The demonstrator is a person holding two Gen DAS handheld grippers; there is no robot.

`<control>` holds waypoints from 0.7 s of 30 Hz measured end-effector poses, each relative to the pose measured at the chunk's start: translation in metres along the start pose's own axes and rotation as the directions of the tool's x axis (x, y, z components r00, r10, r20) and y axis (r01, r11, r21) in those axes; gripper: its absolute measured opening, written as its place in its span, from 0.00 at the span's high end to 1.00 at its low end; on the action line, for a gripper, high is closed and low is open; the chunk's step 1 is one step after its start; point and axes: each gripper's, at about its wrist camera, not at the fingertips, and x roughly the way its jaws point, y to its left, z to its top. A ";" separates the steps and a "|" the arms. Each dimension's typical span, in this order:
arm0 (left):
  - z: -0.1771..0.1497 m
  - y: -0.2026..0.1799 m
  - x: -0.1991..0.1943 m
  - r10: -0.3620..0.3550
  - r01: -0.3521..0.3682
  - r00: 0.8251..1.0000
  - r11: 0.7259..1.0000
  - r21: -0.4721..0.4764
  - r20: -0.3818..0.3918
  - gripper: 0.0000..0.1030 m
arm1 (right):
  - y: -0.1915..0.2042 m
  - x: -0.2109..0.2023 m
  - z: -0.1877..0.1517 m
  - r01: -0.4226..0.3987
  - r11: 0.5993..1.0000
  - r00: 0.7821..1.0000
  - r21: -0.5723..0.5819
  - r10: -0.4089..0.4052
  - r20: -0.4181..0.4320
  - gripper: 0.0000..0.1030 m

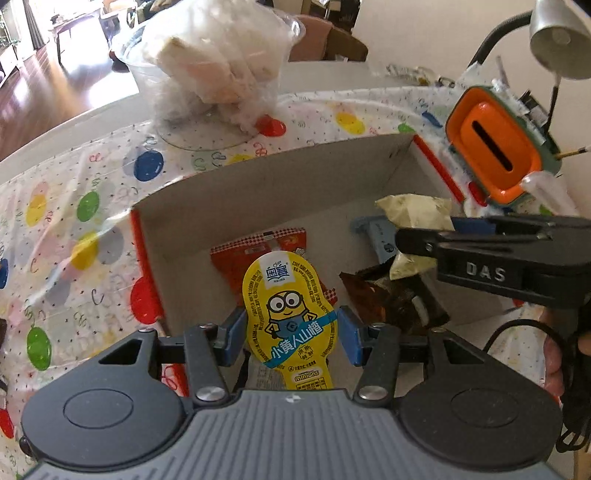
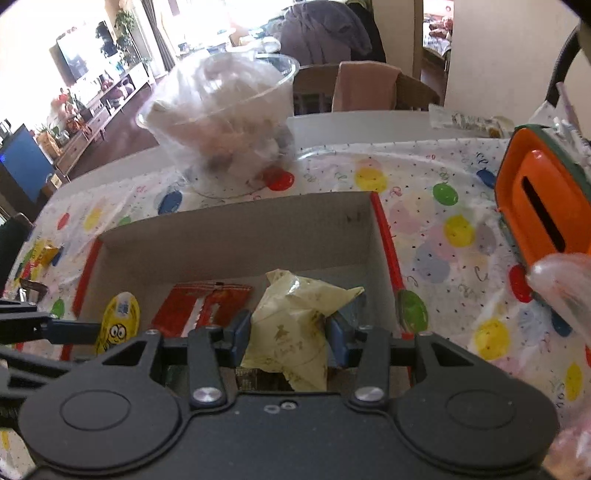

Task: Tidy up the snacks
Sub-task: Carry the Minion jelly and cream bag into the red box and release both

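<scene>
Left wrist — yellow cartoon-printed snack (image 1: 291,314)

A polka-dot tablecloth (image 2: 436,236) is covering the table. An orange tissue holder (image 1: 495,147) is sitting near its right edge, a grey lamp head (image 1: 559,35) is hanging above it, and chairs (image 2: 365,88) are standing beyond the far edge.

A lived-in home. Beyond the desk's spotted tablecloth (image 2: 424,229) stand dining chairs (image 2: 365,88). A television (image 2: 79,59) and houseplants (image 2: 123,33) show behind.
</scene>
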 end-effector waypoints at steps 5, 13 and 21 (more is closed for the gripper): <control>0.006 -0.001 0.019 0.019 -0.018 0.999 1.000 0.003 -0.045 0.50 | -0.002 0.019 0.005 -0.006 1.000 0.999 0.005 0.006 -0.032 0.58; 0.007 -0.002 0.036 0.036 -0.033 0.994 0.999 0.024 -0.100 0.49 | -0.001 0.024 0.006 -0.012 1.000 0.998 0.012 0.013 -0.055 0.57; 0.005 0.003 0.031 0.012 -0.013 0.996 1.000 -0.018 -0.083 0.40 | 0.000 0.015 0.007 -0.012 1.000 0.999 0.027 0.014 -0.045 0.43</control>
